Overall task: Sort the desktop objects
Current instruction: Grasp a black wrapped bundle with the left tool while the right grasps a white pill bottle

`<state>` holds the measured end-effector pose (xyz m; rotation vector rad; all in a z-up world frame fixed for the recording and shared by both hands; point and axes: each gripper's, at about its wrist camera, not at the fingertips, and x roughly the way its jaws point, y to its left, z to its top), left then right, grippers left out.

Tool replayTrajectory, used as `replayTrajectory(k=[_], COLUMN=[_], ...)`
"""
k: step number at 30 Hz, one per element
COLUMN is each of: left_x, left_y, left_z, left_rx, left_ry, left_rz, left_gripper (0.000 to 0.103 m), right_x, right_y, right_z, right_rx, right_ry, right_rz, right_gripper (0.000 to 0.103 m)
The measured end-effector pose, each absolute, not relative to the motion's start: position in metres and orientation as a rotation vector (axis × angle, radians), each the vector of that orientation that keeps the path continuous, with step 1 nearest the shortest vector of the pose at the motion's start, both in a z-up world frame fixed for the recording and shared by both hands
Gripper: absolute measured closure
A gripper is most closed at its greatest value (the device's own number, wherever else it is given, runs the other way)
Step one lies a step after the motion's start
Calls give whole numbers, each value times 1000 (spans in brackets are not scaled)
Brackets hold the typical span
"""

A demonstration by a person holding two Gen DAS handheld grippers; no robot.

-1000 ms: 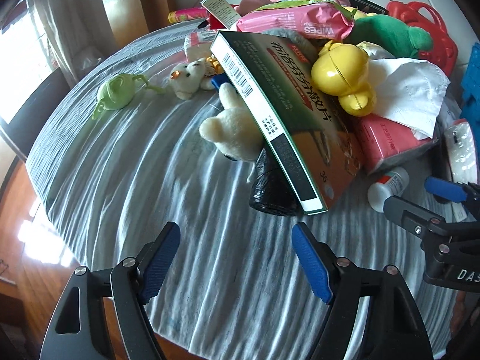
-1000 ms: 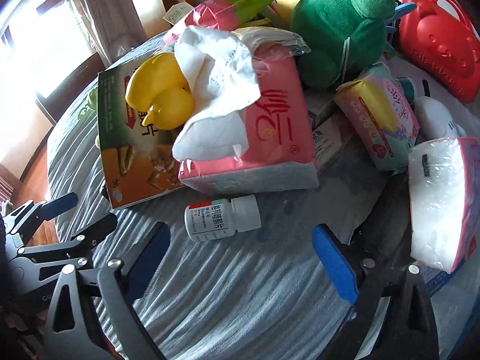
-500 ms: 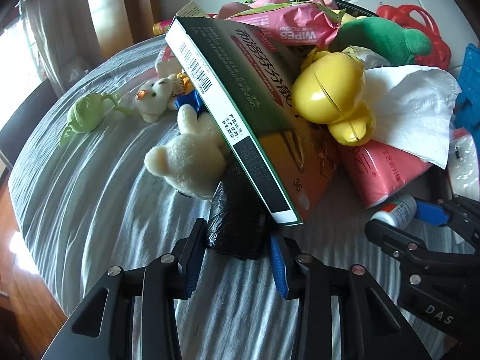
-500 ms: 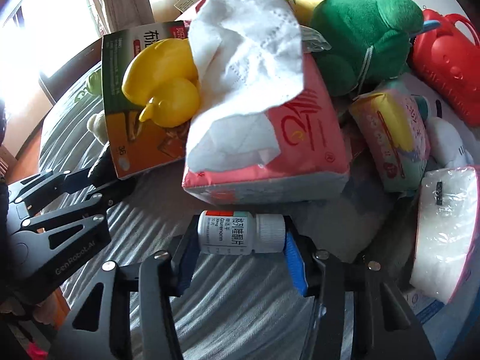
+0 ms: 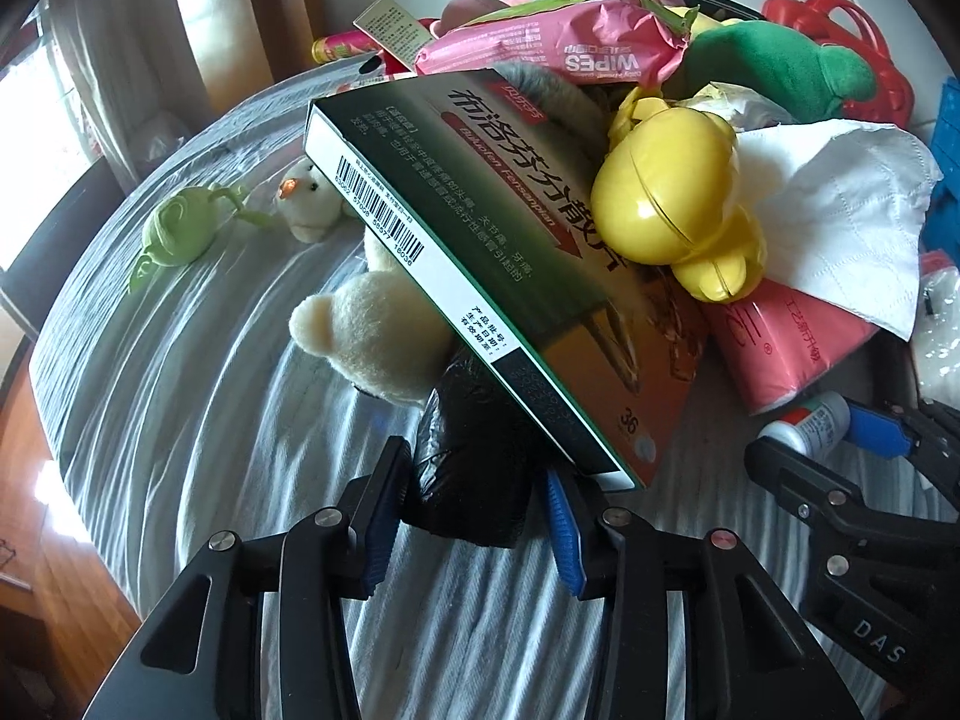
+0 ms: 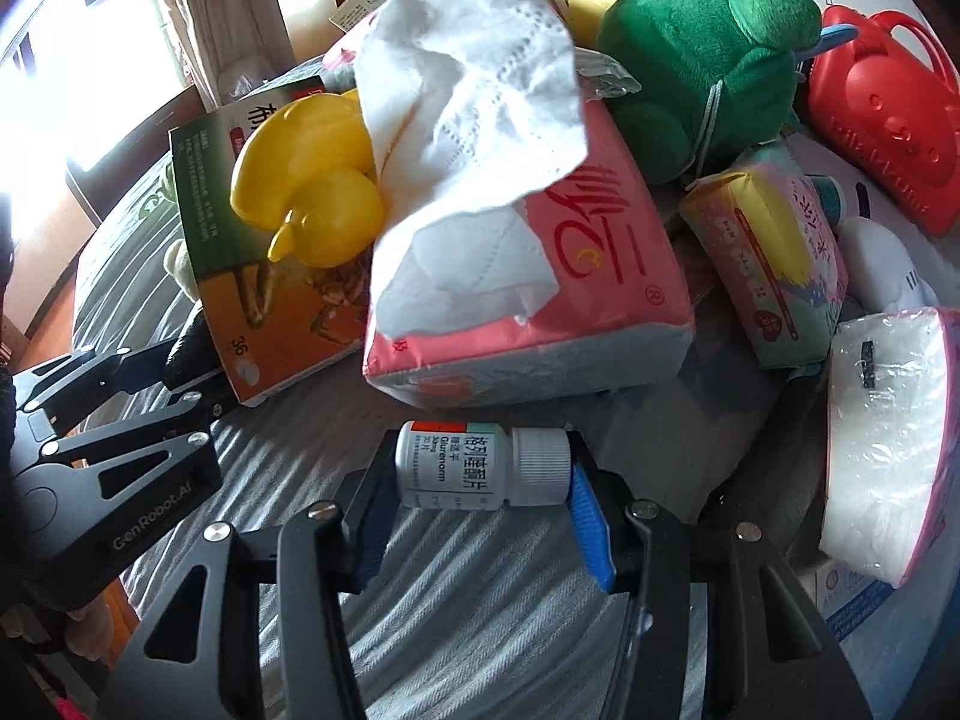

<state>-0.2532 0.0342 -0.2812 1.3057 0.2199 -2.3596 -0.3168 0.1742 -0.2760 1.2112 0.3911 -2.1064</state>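
Observation:
A black roll of plastic bags (image 5: 474, 456) lies under the low corner of a tilted green-and-orange medicine box (image 5: 510, 264), beside a cream plush bear (image 5: 372, 336). My left gripper (image 5: 474, 504) is shut on the roll; its blue pads flank it and the jaws are opening slightly. In the right wrist view a white pill bottle (image 6: 462, 468) lies crosswise between the pads of my right gripper (image 6: 480, 480), which is shut on it, base against one pad and cap against the other. The same bottle (image 5: 810, 420) shows at the right of the left wrist view.
A yellow toy duck (image 5: 672, 210) rests on the box. A pink tissue pack (image 6: 540, 312) with a loose white tissue, a green plush (image 6: 702, 66), a red case (image 6: 888, 114) and several packets crowd the grey striped cloth (image 5: 210, 420). A green toy (image 5: 174, 234) lies far left.
Both grippers moved forward and closed from wide open: the left around the black roll, the right on the pill bottle. The medicine box looms closer and steeper in the left wrist view.

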Motion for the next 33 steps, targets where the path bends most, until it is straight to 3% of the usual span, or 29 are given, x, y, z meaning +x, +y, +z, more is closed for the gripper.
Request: replayTrajectory(k=[7, 15, 17, 19, 21, 22, 23, 24, 26, 28, 30, 33], left_x=[-242, -199, -201, -208, -218, -222, -227, -229, -225, -222, -218, -214], left_y=[39, 49, 49, 48, 46, 44, 43, 44, 51, 59, 63, 64], left_z=[-282, -281, -281, -282, -283, -283, -284, -284, -282, -283, -280, -273], left_rx=[1336, 1429, 1446, 1456, 1439, 1429, 1420, 1417, 1403, 1387, 1384, 1354], left_ry=[200, 214, 217, 230, 244, 251, 257, 267, 275, 250, 244, 226], left_rz=[-2385, -2389, -2393, -2399, -2395, -2392, -2389, -2391, -2392, -2386, -2371, -2359], left_gripper=[66, 66, 61, 45, 42, 42, 45, 54, 68, 68, 69, 69], right_x=[-319, -286, -284, -277, -268, -269, -268, -265, -261, -258, -257, -259], right_y=[173, 189, 195, 199, 201, 205, 210, 213, 214, 214, 204, 197], right_z=[-275, -269, -266, -265, -276, -277, -280, -286, -288, -291, -295, -293], right_rx=[1232, 1311, 1322, 1327, 1324, 1323, 1326, 1331, 1324, 1313, 1284, 1249], right_ry=[374, 311, 306, 305, 305, 312, 322, 333, 345, 343, 378, 414], right_rz=[-2181, -2228, -2239, -2249, -2250, -2252, -2251, -2247, -2234, -2222, -2226, -2229], right_gripper=[52, 52, 52, 52, 52, 45, 39, 25, 21, 20, 21, 51])
